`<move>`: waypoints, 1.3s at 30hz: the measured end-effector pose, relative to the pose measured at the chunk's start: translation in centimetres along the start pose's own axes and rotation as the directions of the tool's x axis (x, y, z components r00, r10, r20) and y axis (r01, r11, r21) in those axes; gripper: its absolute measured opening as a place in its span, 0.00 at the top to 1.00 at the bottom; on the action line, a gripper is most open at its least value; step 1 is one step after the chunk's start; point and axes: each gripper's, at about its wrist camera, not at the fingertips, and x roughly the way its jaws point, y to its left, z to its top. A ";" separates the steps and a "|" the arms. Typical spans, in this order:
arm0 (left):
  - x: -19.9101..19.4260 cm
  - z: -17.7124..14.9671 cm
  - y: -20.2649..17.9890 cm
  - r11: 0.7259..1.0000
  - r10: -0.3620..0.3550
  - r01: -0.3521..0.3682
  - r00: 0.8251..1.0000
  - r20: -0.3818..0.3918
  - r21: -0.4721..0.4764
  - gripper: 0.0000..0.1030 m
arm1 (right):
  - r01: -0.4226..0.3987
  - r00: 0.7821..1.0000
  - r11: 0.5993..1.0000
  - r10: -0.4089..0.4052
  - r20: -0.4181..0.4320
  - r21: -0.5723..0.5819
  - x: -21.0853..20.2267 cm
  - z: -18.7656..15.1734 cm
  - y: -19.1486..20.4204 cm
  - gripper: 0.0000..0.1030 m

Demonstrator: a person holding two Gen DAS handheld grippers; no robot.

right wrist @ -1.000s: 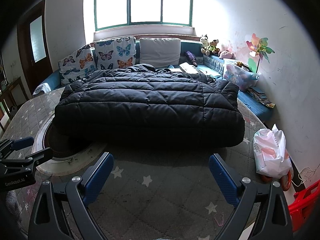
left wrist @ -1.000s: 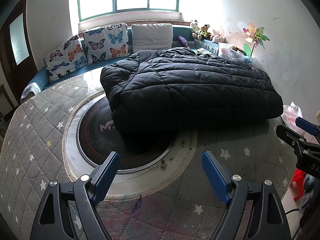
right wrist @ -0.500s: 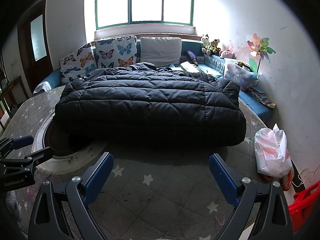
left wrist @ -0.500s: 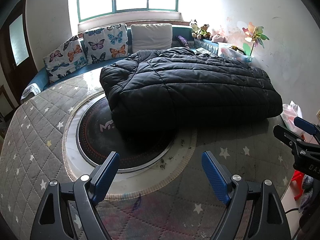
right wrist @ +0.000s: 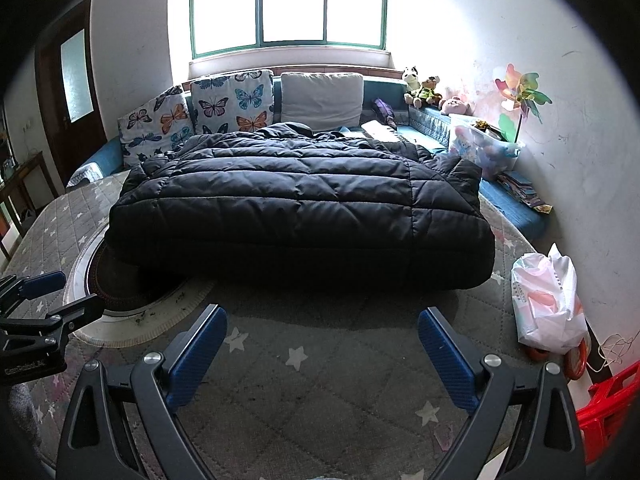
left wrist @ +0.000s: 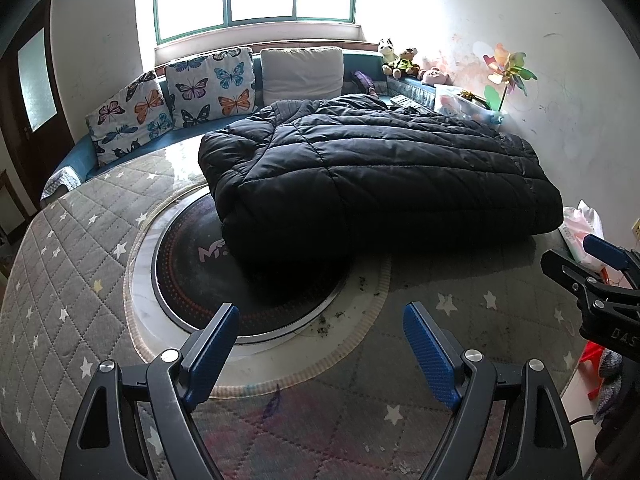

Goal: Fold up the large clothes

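Note:
A black quilted puffer jacket [left wrist: 372,176] lies folded in a thick block on a grey star-patterned quilted table cover [left wrist: 64,280], partly over a round dark glass inset [left wrist: 208,280]. It also shows in the right wrist view [right wrist: 300,208]. My left gripper [left wrist: 320,344] is open and empty, held back from the jacket's near edge. My right gripper [right wrist: 322,348] is open and empty, also short of the jacket. Each gripper shows at the edge of the other's view, the right gripper [left wrist: 592,268] and the left gripper [right wrist: 44,300].
A blue bench with butterfly cushions [left wrist: 212,88] and a plain cushion [right wrist: 320,96] runs behind the table. Plush toys [right wrist: 424,88], a clear box [right wrist: 480,148] and a pinwheel [right wrist: 520,96] stand at right. A white plastic bag [right wrist: 548,300] and red stool [right wrist: 608,400] sit beside the table.
Both grippers have drifted very slightly; the jacket has not moved and both stay open.

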 end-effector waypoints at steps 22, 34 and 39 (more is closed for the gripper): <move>-0.9 0.0 -0.2 1.000 0.000 0.000 1.000 0.012 0.014 0.13 | -0.007 1.000 1.000 0.007 -0.003 0.002 0.3 -0.2 -0.1 0.00; -1.6 -0.1 -0.8 1.000 -0.003 0.003 0.999 0.033 0.019 0.13 | -0.007 1.000 1.000 0.007 -0.003 0.003 0.3 -0.1 -0.1 0.00; -1.9 -0.1 -0.9 1.000 0.000 -0.001 0.999 0.044 0.023 0.13 | -0.008 1.000 1.000 0.008 -0.002 0.003 0.2 -0.1 -0.1 0.00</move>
